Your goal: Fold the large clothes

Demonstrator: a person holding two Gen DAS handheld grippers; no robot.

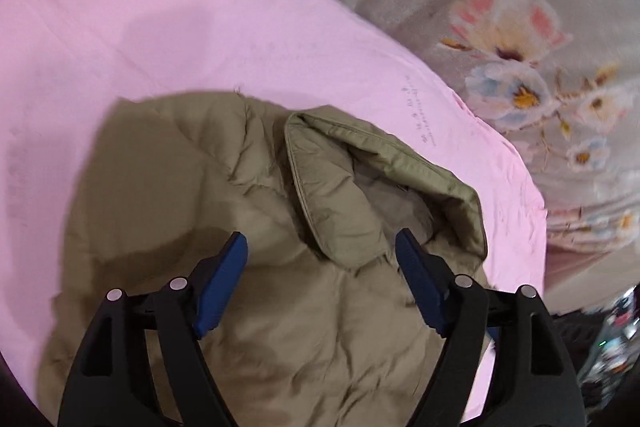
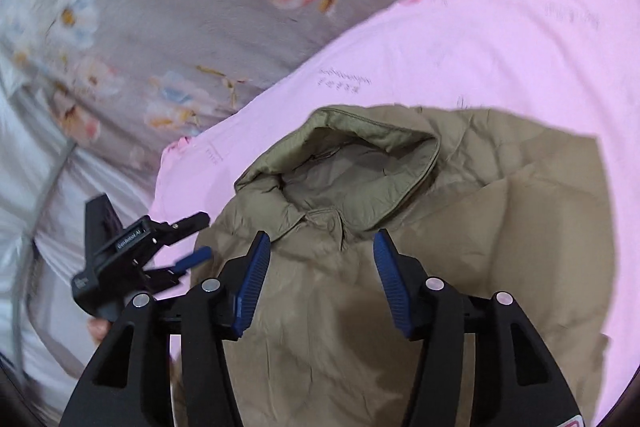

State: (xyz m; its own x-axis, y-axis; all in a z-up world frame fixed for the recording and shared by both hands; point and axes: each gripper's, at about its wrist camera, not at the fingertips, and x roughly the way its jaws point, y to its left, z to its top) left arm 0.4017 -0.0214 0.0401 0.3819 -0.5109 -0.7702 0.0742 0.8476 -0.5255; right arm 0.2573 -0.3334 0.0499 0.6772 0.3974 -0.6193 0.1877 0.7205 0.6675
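An olive-khaki padded jacket (image 1: 248, 211) lies folded on a pink sheet (image 1: 160, 27), its collar (image 1: 360, 179) turned open toward the sheet's edge. My left gripper (image 1: 322, 247) is open and empty, hovering just above the jacket below the collar. In the right wrist view the same jacket (image 2: 500, 227) and collar (image 2: 360, 167) show, and my right gripper (image 2: 320, 247) is open and empty above the jacket just below the collar. The left gripper (image 2: 200, 235) also shows there, open, at the jacket's left edge.
The pink sheet (image 2: 480, 27) lies over a grey floral bedspread (image 1: 500, 27), also in the right wrist view (image 2: 160, 7). White bedding (image 2: 32, 187) lies at the left. Dark clutter (image 1: 600, 339) sits past the bed edge at the lower right.
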